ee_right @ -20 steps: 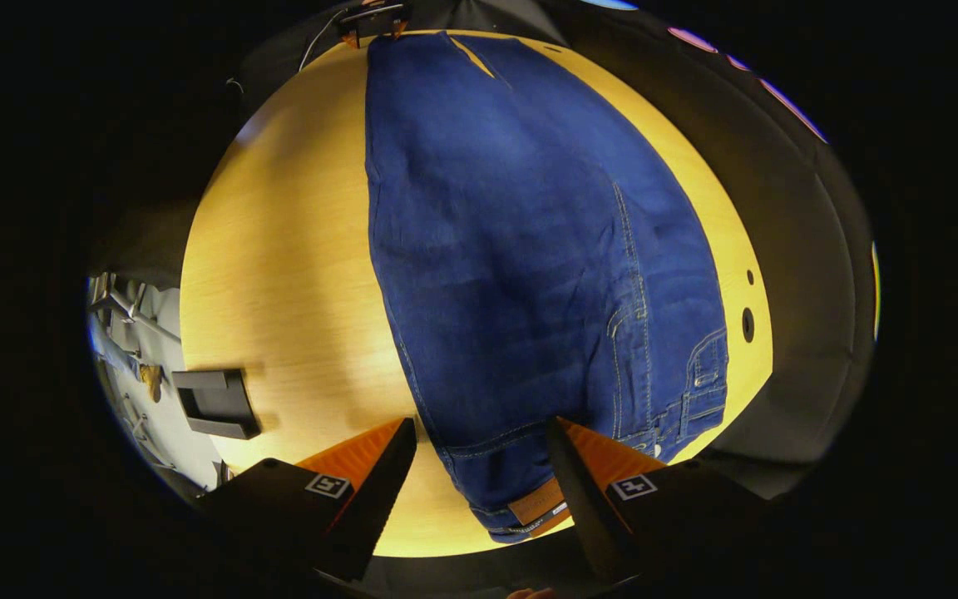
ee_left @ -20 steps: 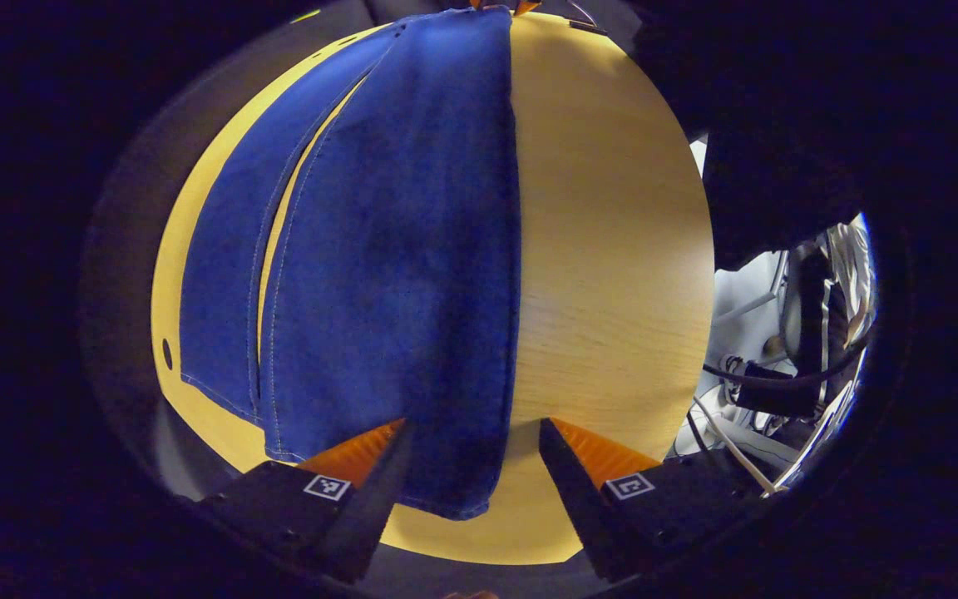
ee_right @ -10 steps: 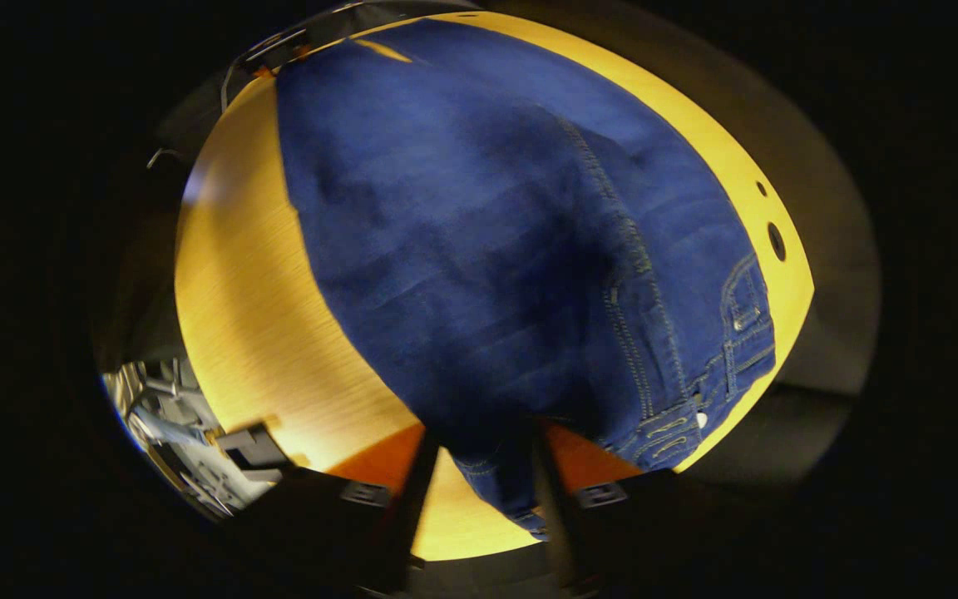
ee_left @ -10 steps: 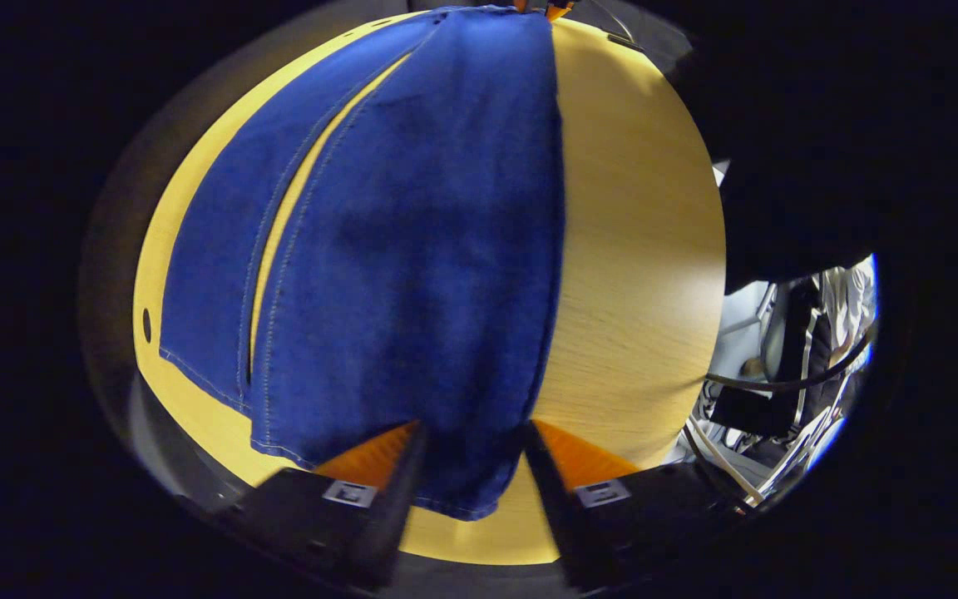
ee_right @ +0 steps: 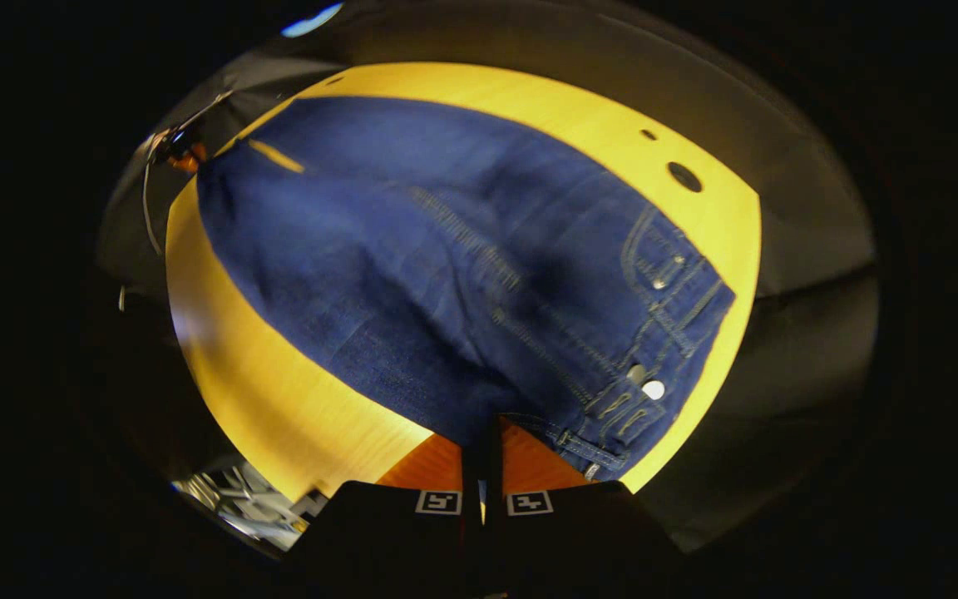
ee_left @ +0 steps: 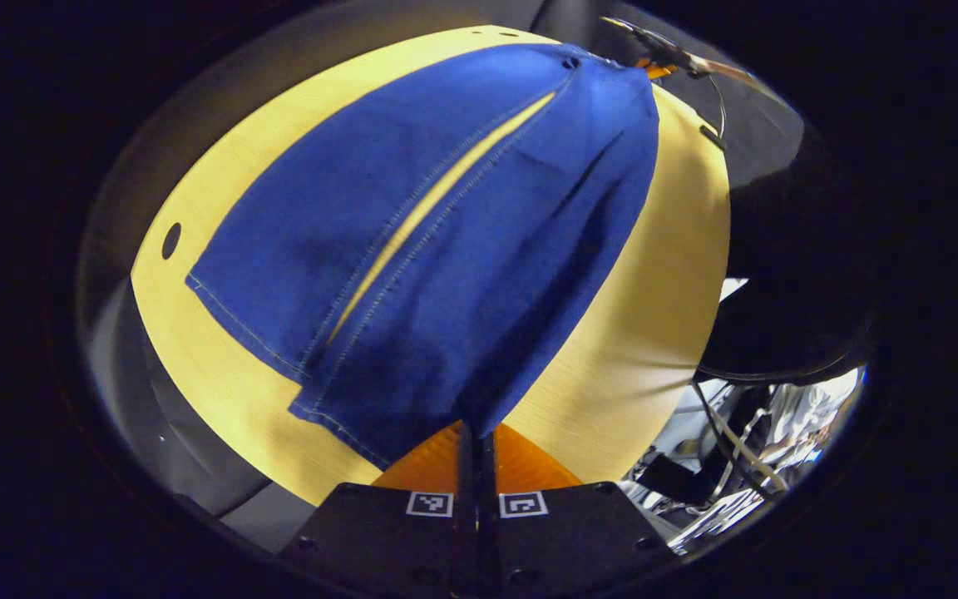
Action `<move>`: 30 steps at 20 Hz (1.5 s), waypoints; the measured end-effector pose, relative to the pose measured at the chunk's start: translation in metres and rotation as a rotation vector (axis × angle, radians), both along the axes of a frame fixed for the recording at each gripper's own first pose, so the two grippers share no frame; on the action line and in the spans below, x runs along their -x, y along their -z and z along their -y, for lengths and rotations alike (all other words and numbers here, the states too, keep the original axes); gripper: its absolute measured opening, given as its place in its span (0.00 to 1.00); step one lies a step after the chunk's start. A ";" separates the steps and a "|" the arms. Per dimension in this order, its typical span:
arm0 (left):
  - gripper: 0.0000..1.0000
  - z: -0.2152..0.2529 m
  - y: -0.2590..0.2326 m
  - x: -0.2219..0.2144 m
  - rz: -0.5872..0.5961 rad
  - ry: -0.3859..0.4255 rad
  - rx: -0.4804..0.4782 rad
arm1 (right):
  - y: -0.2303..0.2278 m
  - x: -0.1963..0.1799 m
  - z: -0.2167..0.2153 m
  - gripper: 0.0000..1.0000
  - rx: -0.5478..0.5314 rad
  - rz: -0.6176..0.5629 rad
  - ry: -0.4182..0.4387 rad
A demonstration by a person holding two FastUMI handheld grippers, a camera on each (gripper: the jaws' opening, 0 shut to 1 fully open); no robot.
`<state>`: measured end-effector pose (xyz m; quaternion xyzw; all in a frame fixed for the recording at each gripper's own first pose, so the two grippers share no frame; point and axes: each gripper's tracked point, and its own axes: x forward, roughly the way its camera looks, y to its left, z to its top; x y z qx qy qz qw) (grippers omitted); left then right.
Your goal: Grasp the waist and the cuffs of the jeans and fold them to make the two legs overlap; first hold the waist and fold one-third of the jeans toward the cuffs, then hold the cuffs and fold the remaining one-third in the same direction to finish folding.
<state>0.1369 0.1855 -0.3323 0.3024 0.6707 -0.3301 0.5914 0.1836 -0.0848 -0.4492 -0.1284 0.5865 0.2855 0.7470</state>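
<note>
Both grippers, wide apart a second ago, have since drawn their fingers together on the cloth. One pair of blue denim jeans (ee_left: 446, 241) lies spread on the round yellow wooden table (ee_left: 645, 333), its two legs side by side with a thin gap between. The left gripper (ee_left: 476, 433) pinches the nearer leg's cuff (ee_left: 412, 416); the right gripper (ee_right: 483, 428) pinches the waist (ee_right: 612, 408) edge. The far leg's hem lies flat.
</note>
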 end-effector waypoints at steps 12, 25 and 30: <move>0.06 -0.014 0.010 -0.202 0.410 -0.508 -0.121 | -0.015 -0.183 -0.014 0.05 -0.021 0.243 0.398; 0.93 0.014 -0.057 -0.284 0.975 -0.599 0.017 | -0.032 -0.241 0.013 0.98 -0.163 0.348 0.739; 0.96 0.085 -0.126 -0.231 1.083 -0.685 0.352 | -0.047 -0.183 0.075 0.98 -0.220 0.253 1.138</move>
